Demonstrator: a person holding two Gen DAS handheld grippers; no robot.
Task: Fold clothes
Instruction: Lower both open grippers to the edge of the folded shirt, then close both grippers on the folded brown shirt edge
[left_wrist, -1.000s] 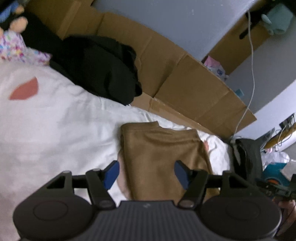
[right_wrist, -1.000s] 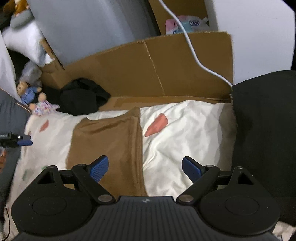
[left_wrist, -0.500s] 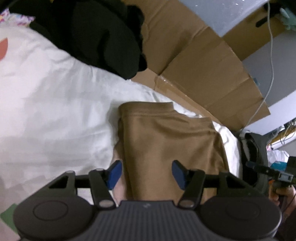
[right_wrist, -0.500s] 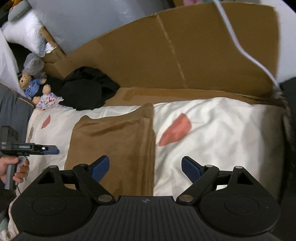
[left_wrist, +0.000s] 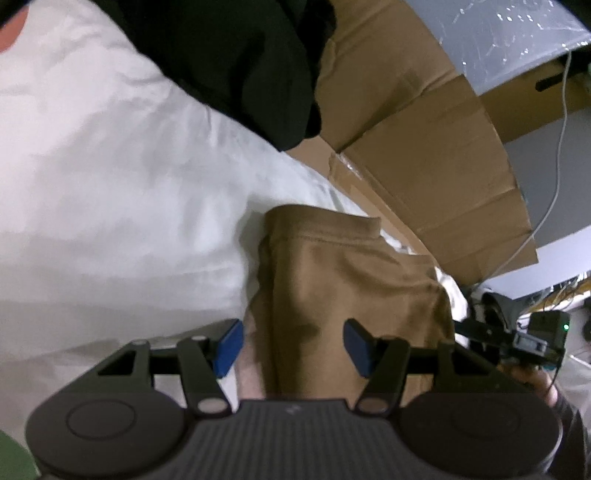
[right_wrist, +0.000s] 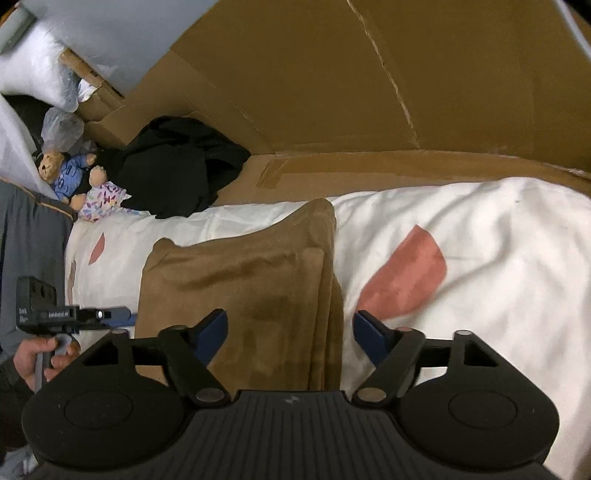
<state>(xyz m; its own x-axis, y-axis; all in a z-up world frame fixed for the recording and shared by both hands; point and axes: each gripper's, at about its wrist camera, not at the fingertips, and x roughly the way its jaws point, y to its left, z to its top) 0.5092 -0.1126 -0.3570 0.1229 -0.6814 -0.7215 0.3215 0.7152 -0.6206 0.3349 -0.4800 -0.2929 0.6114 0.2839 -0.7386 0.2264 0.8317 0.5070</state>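
Both grippers are hovering spread: left gripper (left_wrist: 293, 345) over one end of the folded brown garment (left_wrist: 343, 291), gripping nothing; right gripper (right_wrist: 290, 334), jaws just narrowing, straddling its long folded edge without pinching. Garment is lying on the white bedsheet (right_wrist: 498, 258). Black clothing (right_wrist: 181, 162) and cardboard (right_wrist: 332, 74) are sitting beyond.

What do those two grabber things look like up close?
Each gripper, left and right, is matte black plastic with a ribbed middle, two round discs, silver pivot pins and blue fingers. From the right wrist view, the left gripper looks boxy, with white lettering and a handle. A dark sleeve shows at the wrist.
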